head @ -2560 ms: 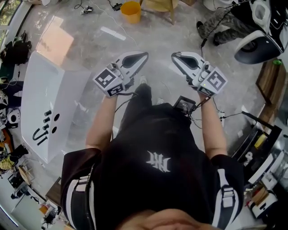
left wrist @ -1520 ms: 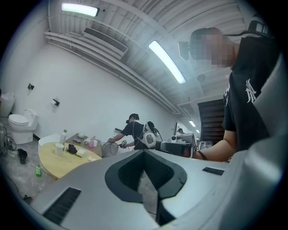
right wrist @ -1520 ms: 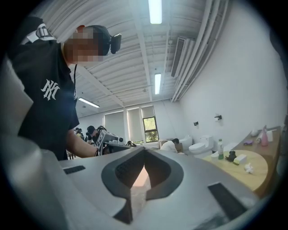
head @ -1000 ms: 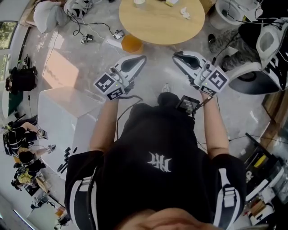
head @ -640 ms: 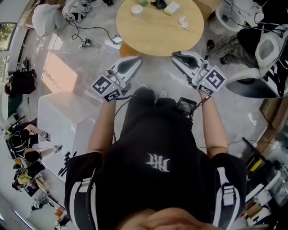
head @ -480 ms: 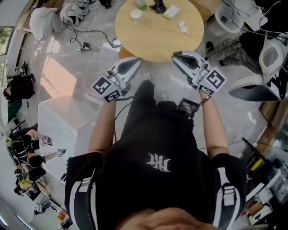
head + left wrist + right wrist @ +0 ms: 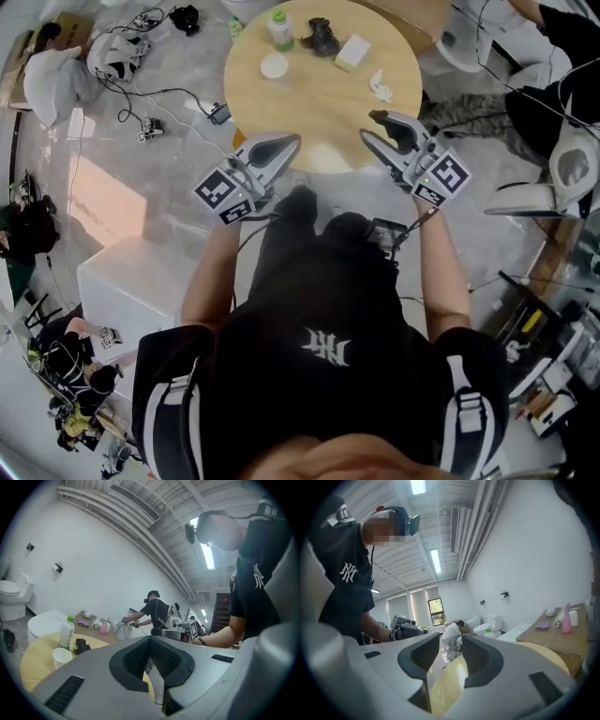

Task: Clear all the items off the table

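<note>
A round wooden surface point(image 7: 319, 112) stands in front of the person. Five things sit on it.

A bottle point(image 7: 279, 28) with a green cap stands up at the far edge. A white cup point(image 7: 274, 66) stands just beside it, a bit nearer to the person. A dark lump point(image 7: 323, 36) lies to the right of the bottle, also by the far edge. A pale block point(image 7: 352, 52) lies just beside the lump, on its right. A small white scrap point(image 7: 380, 86) lies near the right edge, apart from the rest.

The left hand-held gripper point(image 7: 292, 142) hangs over the near edge, on the left side. Its jaws look as if they meet at the tips, with only a thin slit behind them. It holds nothing.

The right hand-held gripper point(image 7: 371, 124) hangs over the near edge, on the right side. Its jaws have just been opening and stand partly apart. Nothing is between them. Only the yellow wood shows through the gap.

Both point across the surface, away from the person. Neither one touches any of the five things. The scrap is the thing nearest to the right one.

The person wears a black shirt point(image 7: 323, 347). A white box point(image 7: 131, 291) sits on the grey floor point(image 7: 169, 178) to the left.
</note>
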Motion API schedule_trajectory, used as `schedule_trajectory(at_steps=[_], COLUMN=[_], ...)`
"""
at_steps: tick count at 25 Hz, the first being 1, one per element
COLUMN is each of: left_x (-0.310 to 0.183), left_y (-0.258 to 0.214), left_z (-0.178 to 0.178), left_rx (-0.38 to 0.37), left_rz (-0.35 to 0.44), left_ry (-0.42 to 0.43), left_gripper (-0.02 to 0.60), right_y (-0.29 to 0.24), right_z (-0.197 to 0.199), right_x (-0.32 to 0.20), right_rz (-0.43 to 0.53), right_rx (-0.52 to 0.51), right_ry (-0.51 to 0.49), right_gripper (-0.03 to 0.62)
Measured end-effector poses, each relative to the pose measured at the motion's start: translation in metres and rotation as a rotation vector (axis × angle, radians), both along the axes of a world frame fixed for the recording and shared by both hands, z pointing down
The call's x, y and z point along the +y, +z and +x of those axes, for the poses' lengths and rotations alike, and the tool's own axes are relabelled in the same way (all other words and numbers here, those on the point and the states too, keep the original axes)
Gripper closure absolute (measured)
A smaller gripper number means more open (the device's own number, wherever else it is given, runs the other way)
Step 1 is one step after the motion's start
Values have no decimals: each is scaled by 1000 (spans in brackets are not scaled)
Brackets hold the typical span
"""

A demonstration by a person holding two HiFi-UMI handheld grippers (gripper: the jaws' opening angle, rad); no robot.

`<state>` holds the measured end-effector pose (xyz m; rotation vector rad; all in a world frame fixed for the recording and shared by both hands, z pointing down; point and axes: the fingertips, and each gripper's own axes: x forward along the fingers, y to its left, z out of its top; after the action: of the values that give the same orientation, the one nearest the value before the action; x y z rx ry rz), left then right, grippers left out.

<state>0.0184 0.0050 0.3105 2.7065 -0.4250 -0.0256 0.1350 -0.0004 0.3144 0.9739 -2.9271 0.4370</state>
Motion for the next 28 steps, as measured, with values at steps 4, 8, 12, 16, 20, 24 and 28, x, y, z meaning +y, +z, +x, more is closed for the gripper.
schedule_trajectory(at_steps=[4,8,12,16,20,24,28], left_x=[-18,-30,-42,-59,-66,-67,-72], left_y=[18,42,63,86,105,114,124], left_z=[10,26,40,56,71,87,93], left_rx=[-8,-26,-60,-84,-91,-104,-89], left_rz=[-25,-63,-87,-87,-106,-101,-115], left_ry=[40,48,49,39,22,30,25], left_gripper=[569,569,569,569,568,569,569], right_y=[23,47,72,105,139,164,186], right_z=[13,38,60,78,88,94,103], right_x=[-29,-44,-58,-76,-83,-90,-102], right_rz=[-22,-44,-63,-78,-119,-146,-166], right_rx=[4,17,34,72,117,165,212], right_ry=[35,68,83,78,62,41,55], right_gripper=[439,439,437,405,395,394,349])
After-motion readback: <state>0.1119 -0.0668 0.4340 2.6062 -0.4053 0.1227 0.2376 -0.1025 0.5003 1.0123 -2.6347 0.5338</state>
